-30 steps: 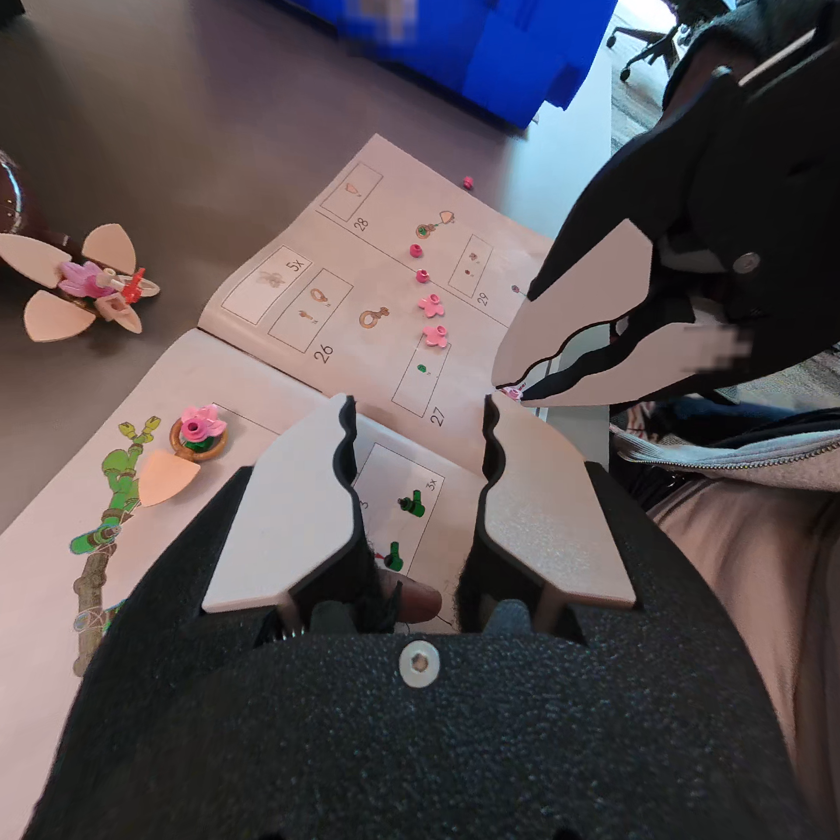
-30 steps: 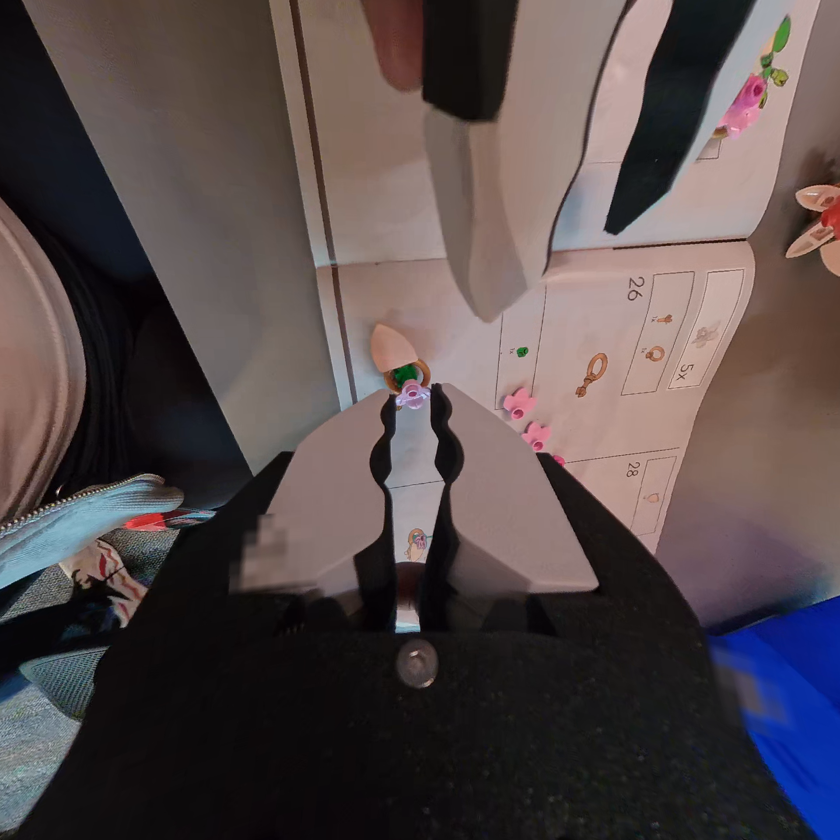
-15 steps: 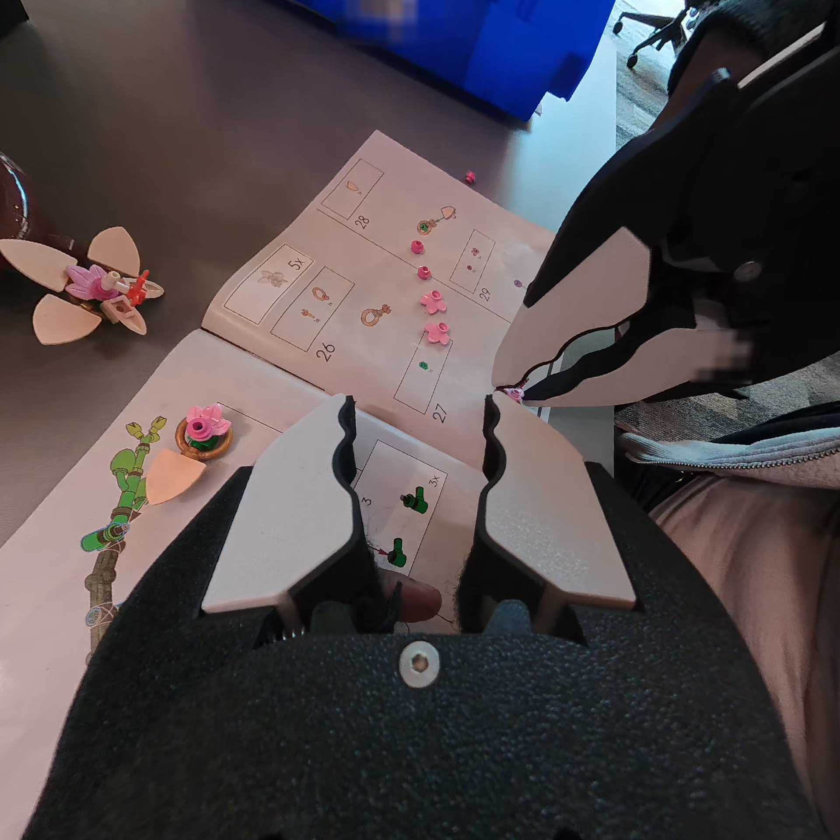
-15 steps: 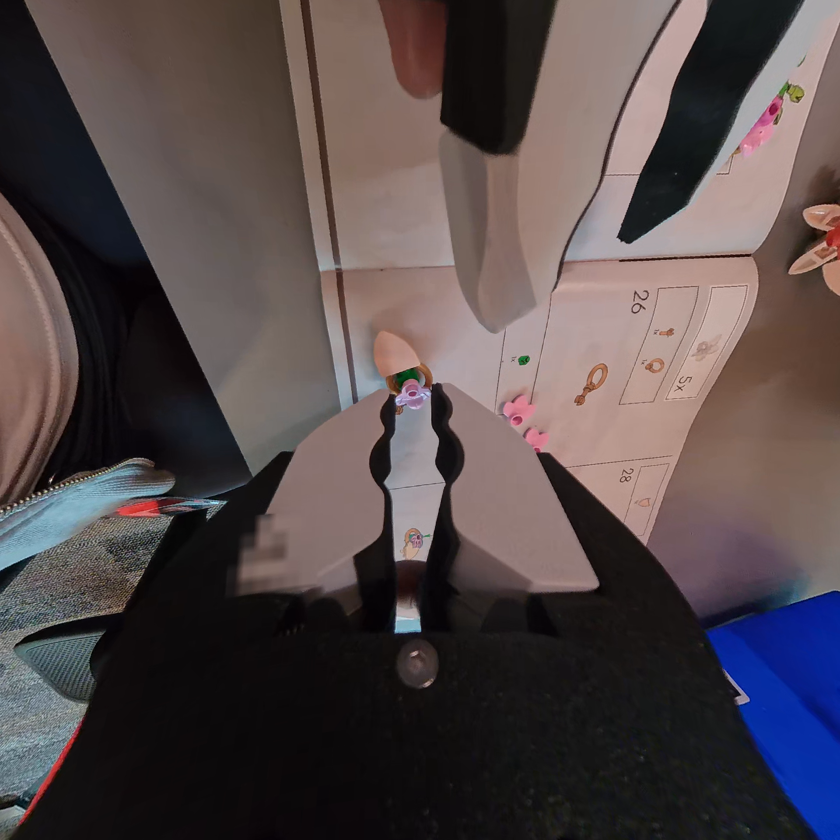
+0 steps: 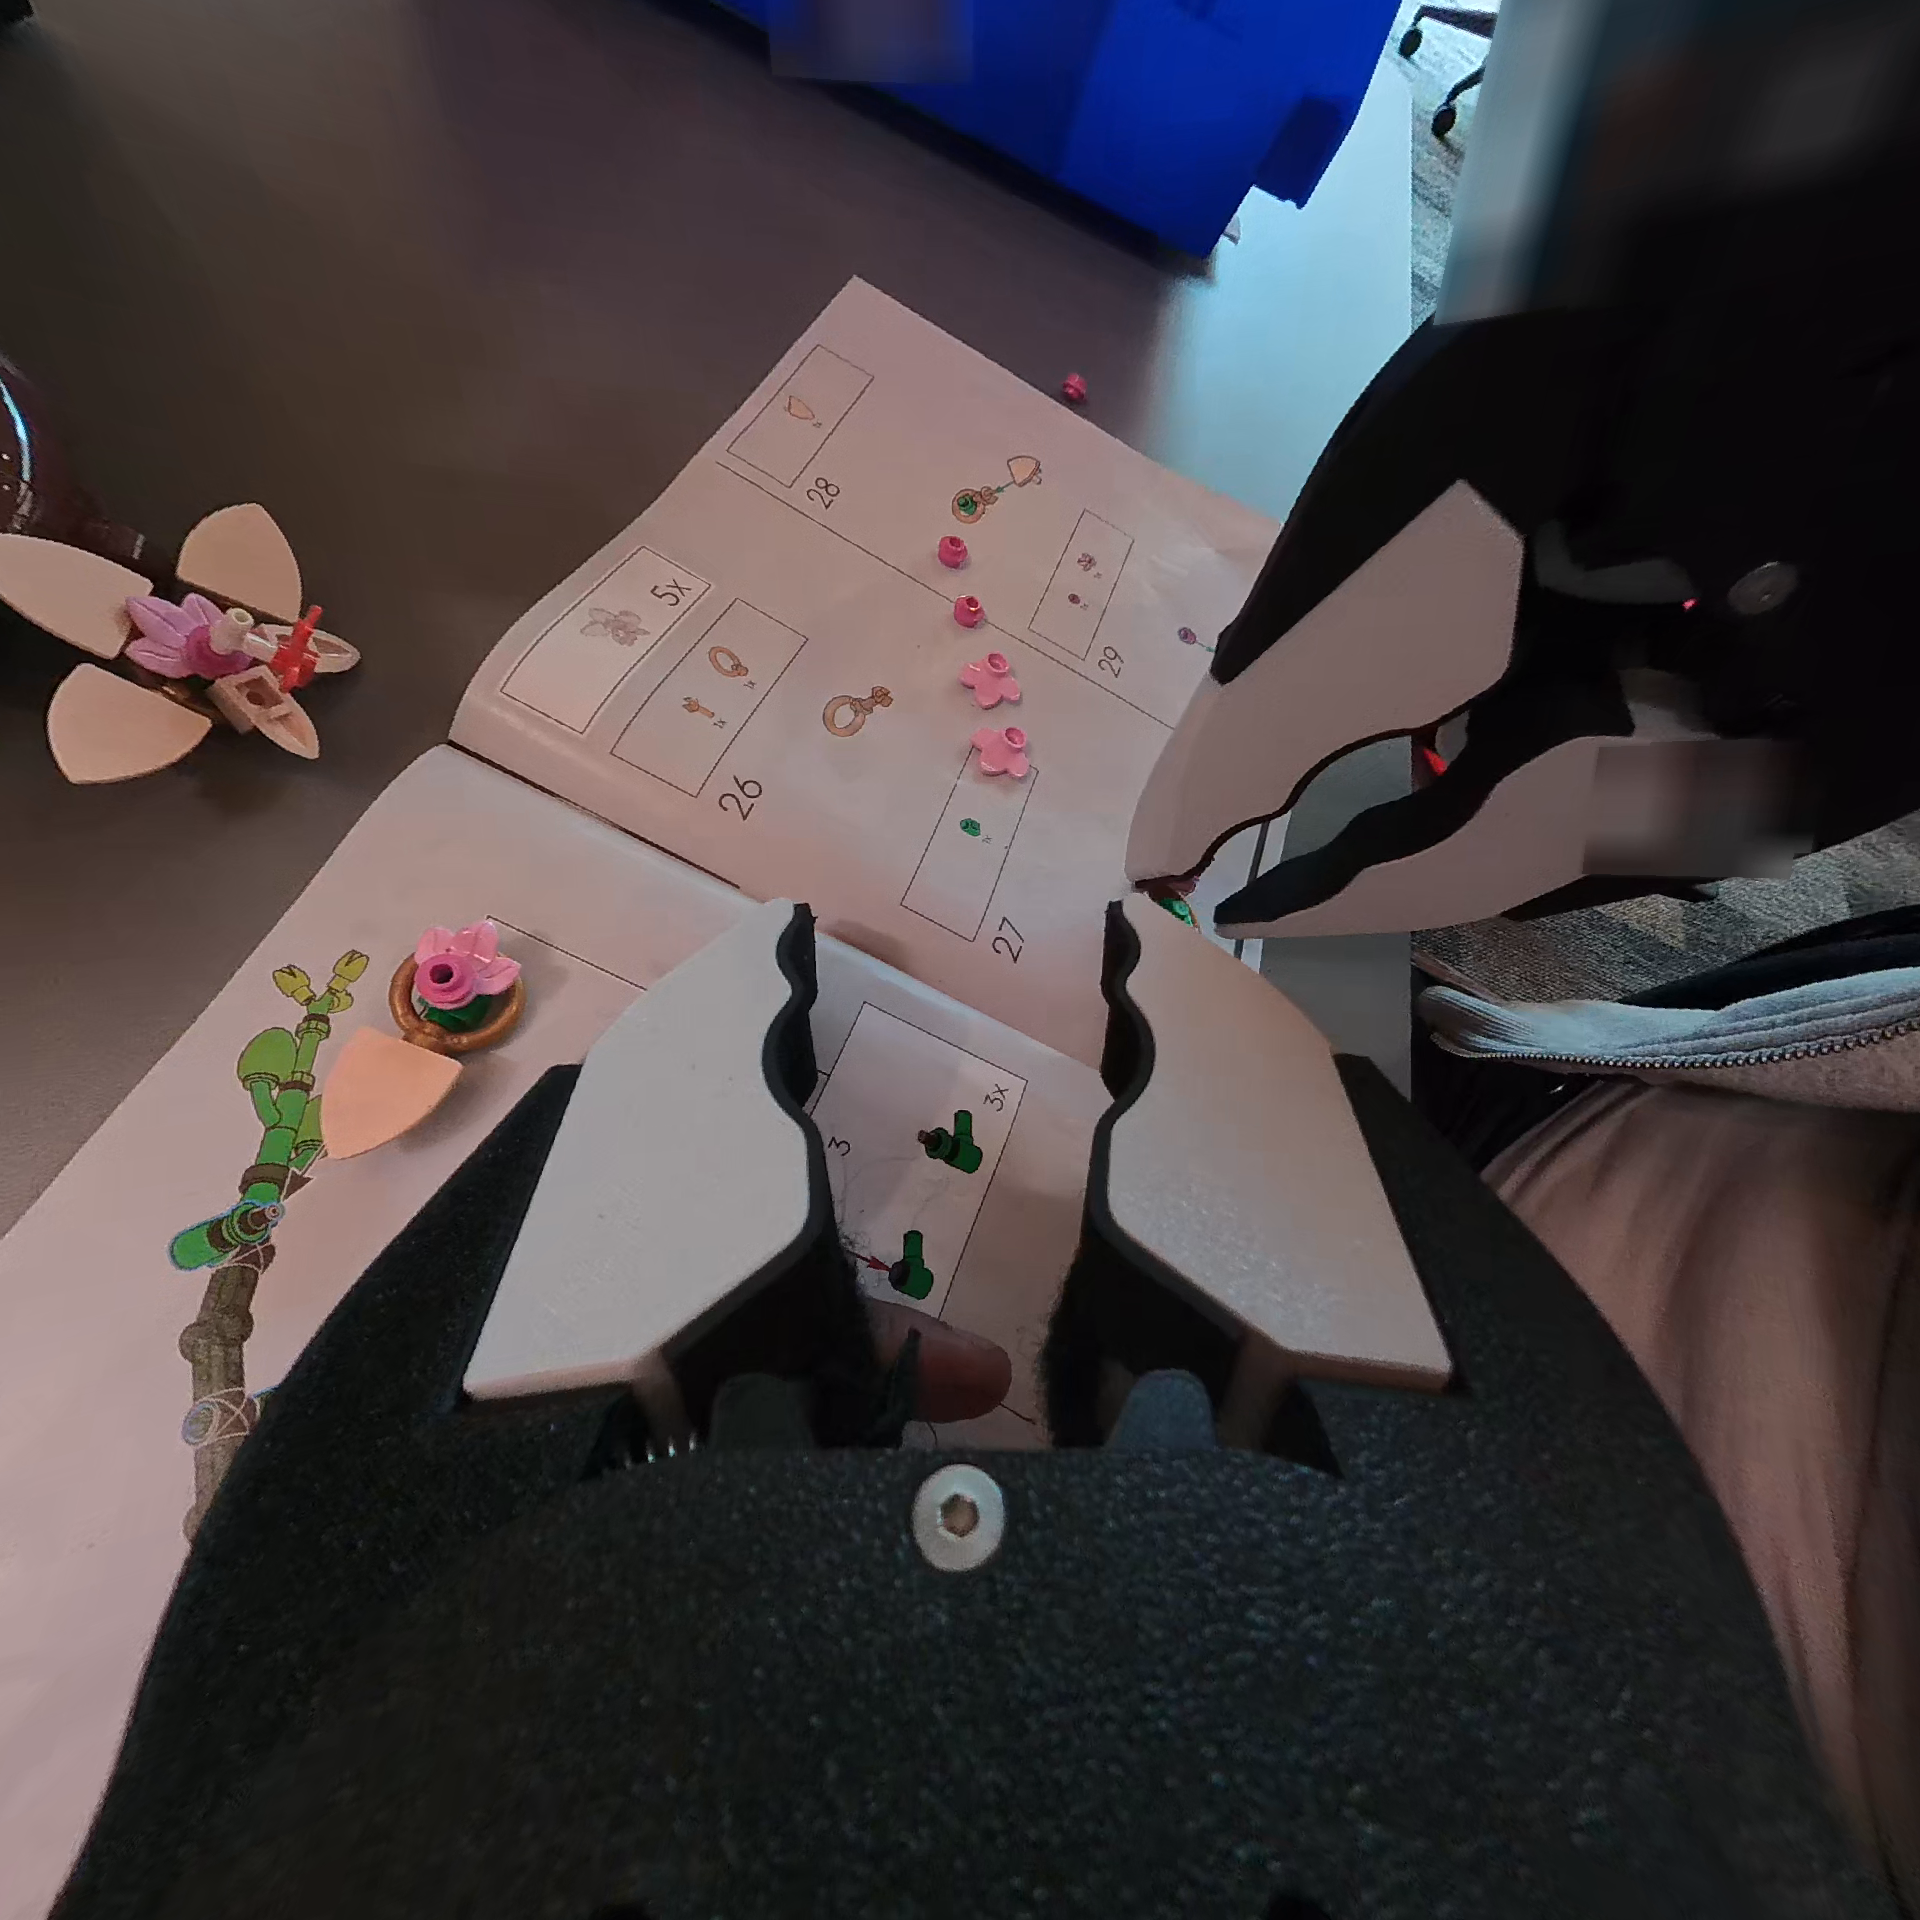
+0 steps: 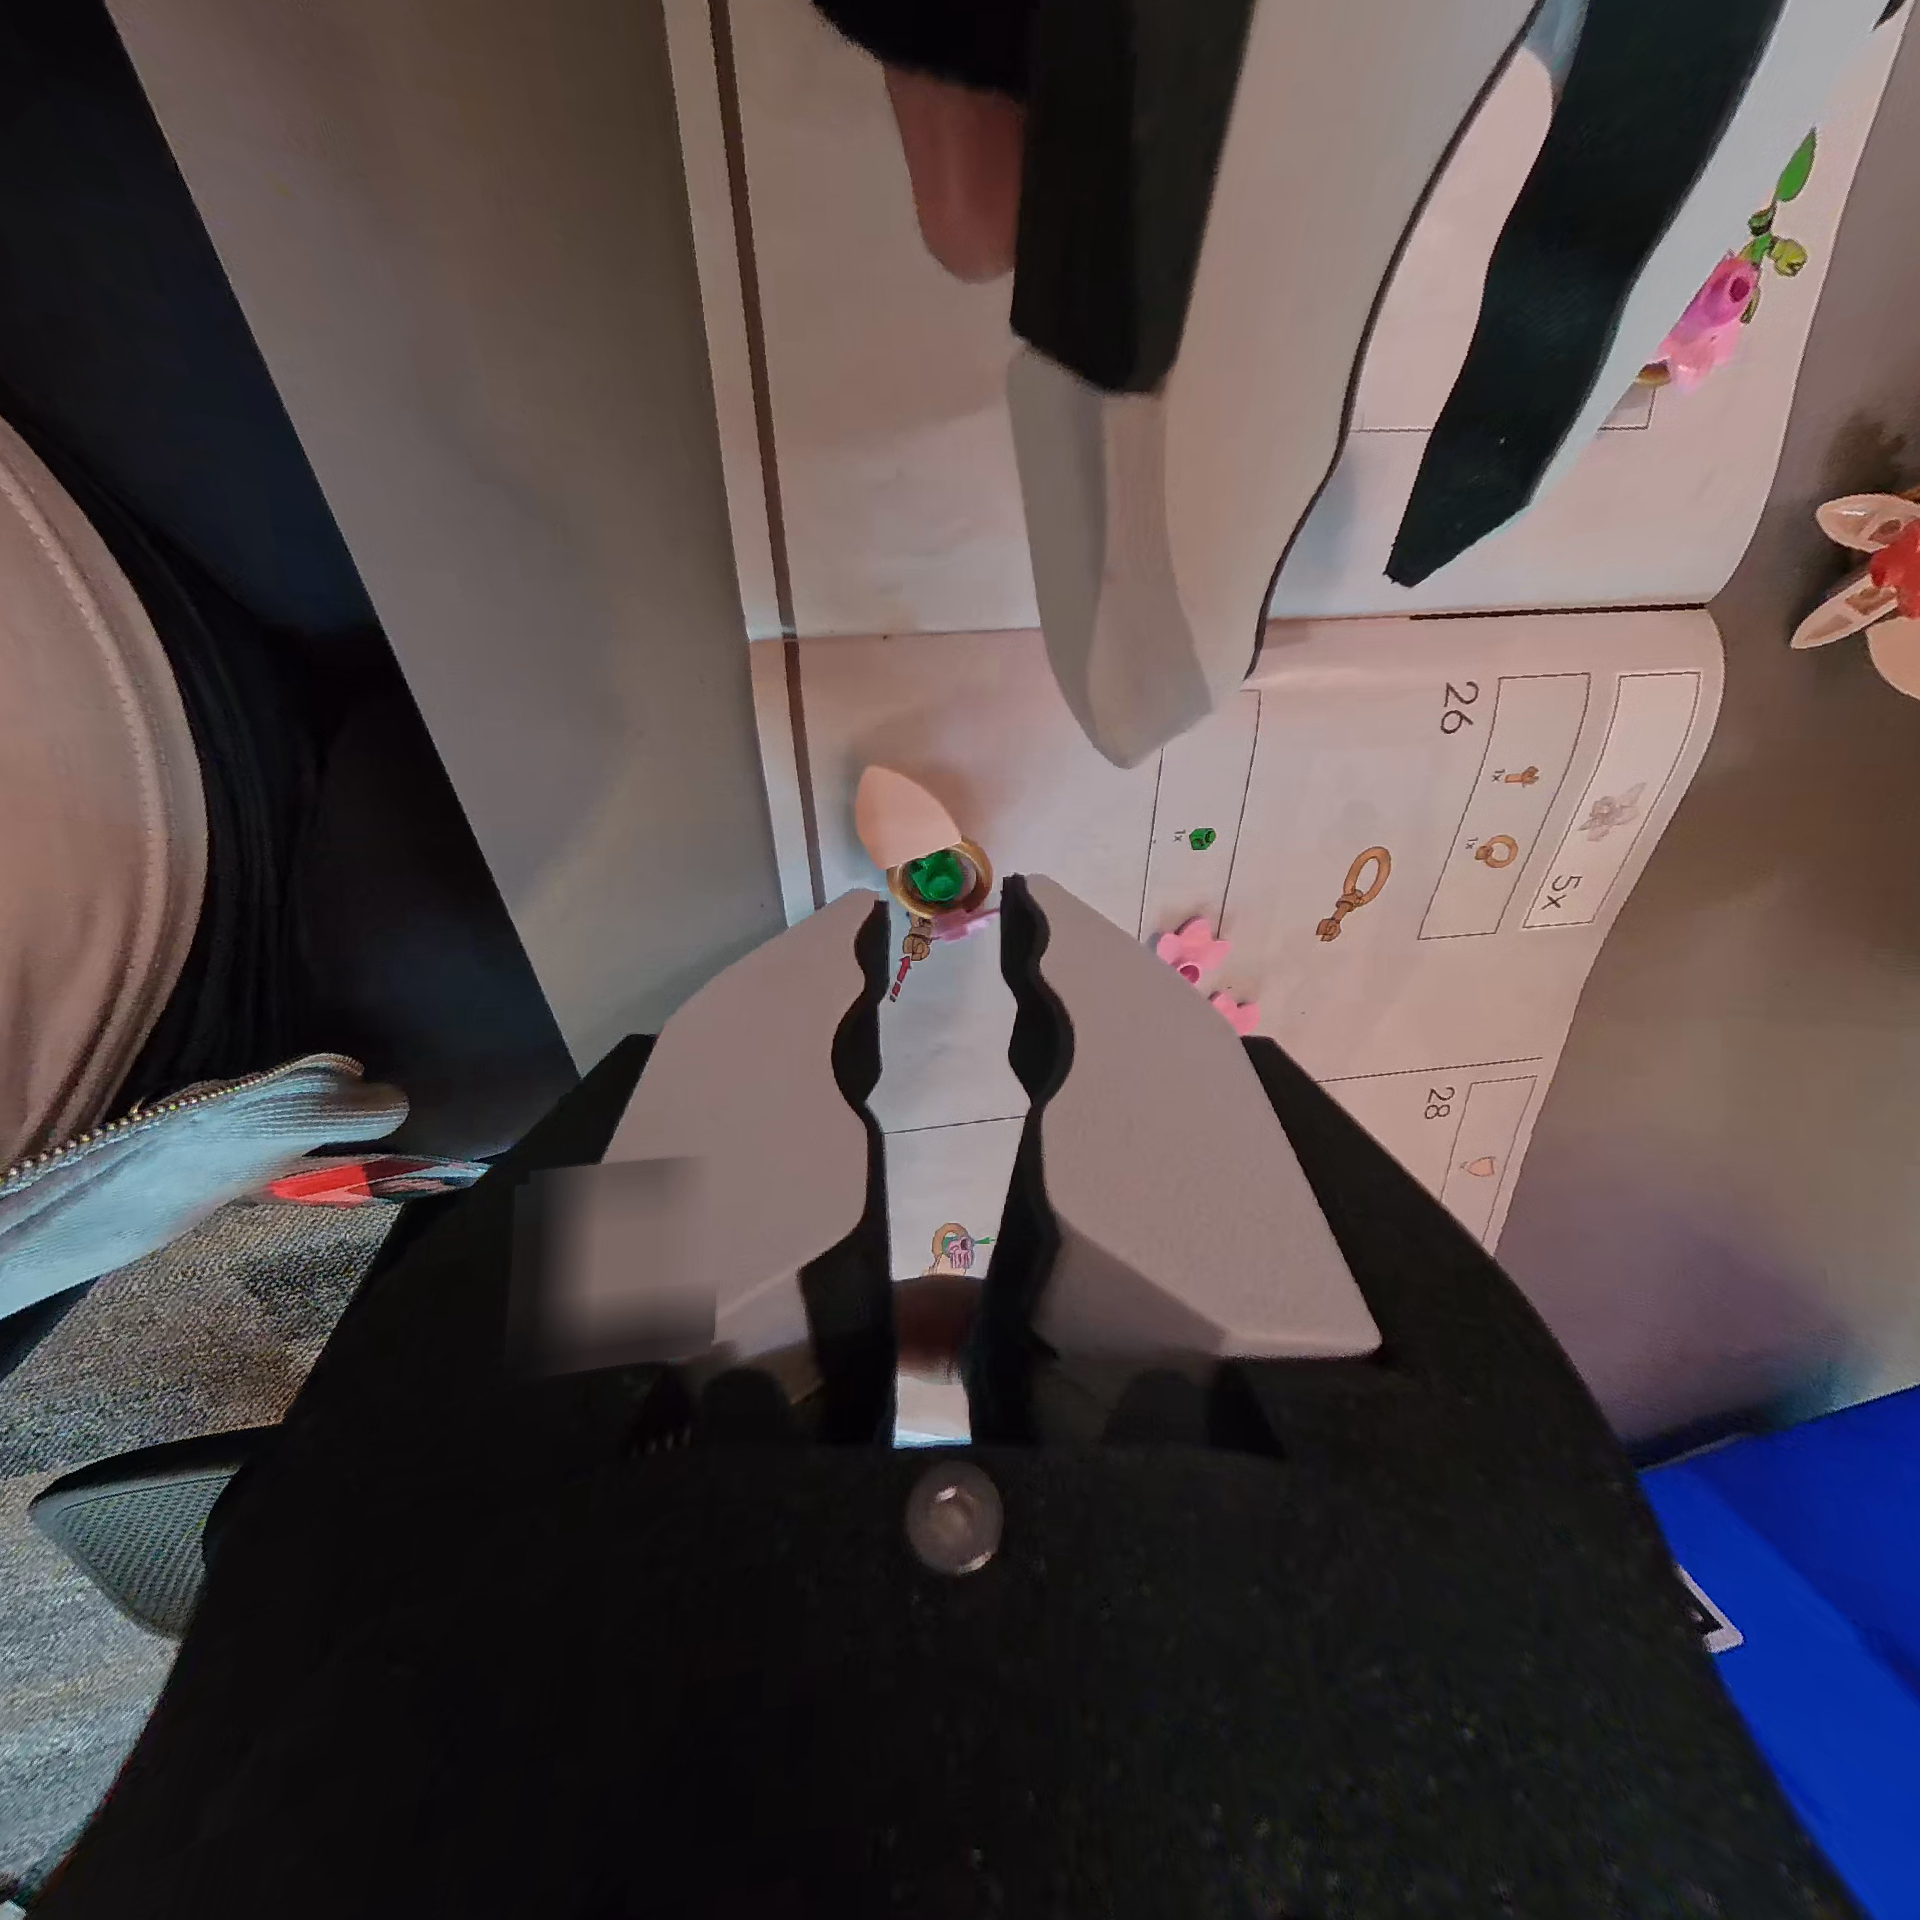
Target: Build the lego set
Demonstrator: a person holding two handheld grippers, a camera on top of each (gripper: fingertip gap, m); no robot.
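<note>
Right wrist view shows the right gripper (image 6: 943,914) with its jaws parted, gripping nothing, tips just short of a gold ring assembly (image 6: 935,871) with green stud and tan petal, lying flat on the open instruction booklet (image 6: 1351,790). To the far side, the left gripper (image 5: 956,920) hovers wide open and bare over the booklet's near page.

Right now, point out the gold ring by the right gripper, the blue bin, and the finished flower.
gold ring (image 6: 940,873), right wrist view, green centre piece
blue bin (image 5: 1091,94), left wrist view, side wall
finished flower (image 5: 457,977), left wrist view, pink bloom
</note>
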